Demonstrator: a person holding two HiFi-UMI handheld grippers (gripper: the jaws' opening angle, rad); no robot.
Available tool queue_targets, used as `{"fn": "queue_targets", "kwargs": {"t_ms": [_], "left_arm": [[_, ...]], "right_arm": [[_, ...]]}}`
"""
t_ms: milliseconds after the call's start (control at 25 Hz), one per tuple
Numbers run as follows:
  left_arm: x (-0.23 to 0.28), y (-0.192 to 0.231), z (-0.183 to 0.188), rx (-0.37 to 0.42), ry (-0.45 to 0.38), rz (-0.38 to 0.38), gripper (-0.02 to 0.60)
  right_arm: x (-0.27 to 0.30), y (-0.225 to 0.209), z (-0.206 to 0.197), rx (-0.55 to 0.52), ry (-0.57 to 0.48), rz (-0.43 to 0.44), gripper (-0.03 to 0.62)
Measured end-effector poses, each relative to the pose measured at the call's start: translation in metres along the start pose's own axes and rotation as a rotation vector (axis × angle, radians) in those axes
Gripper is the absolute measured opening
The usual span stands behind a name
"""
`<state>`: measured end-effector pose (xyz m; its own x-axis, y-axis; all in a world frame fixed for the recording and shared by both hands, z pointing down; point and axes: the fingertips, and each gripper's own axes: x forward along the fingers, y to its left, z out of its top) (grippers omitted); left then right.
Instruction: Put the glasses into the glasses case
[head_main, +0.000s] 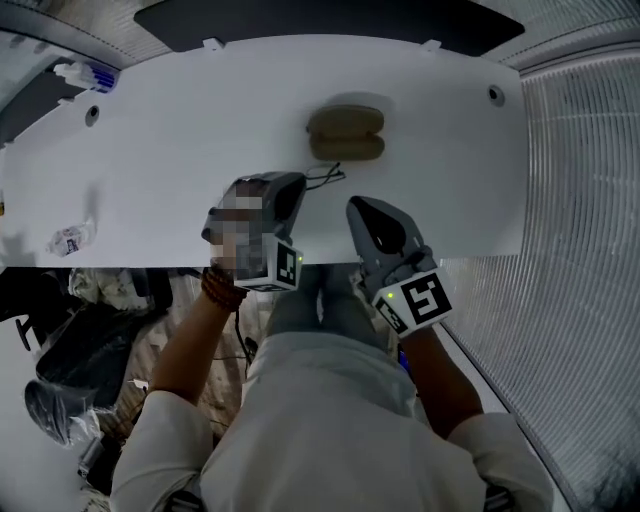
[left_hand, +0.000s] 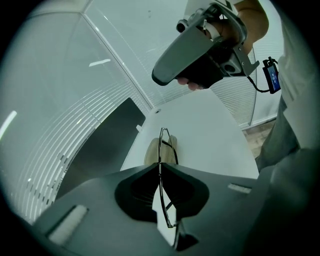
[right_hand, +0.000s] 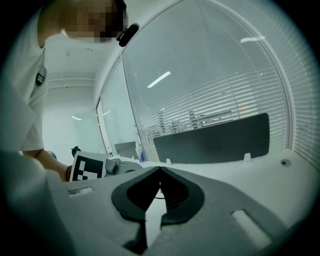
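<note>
The white tabletop (head_main: 180, 150) is long, with a curved far edge and rounded corners. A tan glasses case (head_main: 346, 132) lies closed on it, about midway along and nearer the far edge than the near one, with bare white surface all round it. Two round cable holes pierce the top, one near the far left corner (head_main: 92, 114) and one near the far right corner (head_main: 495, 95). A small crumpled clear wrapper (head_main: 68, 240) lies close to the near edge at the left end. A little white-and-blue object (head_main: 88, 75) sits at the far left corner; I can't make out what it is.
</note>
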<state>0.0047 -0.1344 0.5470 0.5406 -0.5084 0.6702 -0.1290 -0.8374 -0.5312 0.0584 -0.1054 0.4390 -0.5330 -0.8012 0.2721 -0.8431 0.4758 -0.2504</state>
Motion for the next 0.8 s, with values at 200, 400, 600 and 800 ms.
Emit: {"fn": "queue_targets", "kwargs": {"t_ms": [200, 400, 600, 800], "left_arm": [[0.023, -0.004, 0.035, 0.056, -0.045, -0.039, 0.018], [0.045, -0.005, 0.047, 0.061, -0.057, -0.060, 0.017], [0.068, 0.005, 0.049, 0.093, -0.056, -0.074, 0.018], [0.096, 0.010, 0.044, 0.101, -0.041, -0.104, 0.017]], "right_arm": [[-0.021, -0.029, -0.004, 0.026, -0.005, -0.073, 0.002], [-0.023, -0.041, -0.007, 0.037, -0.012, -0.082, 0.002], [-0.015, -0.052, -0.014, 0.043, -0.005, -0.074, 0.002], [-0.007, -0.065, -0.026, 0.063, 0.013, -0.073, 0.002]]}}
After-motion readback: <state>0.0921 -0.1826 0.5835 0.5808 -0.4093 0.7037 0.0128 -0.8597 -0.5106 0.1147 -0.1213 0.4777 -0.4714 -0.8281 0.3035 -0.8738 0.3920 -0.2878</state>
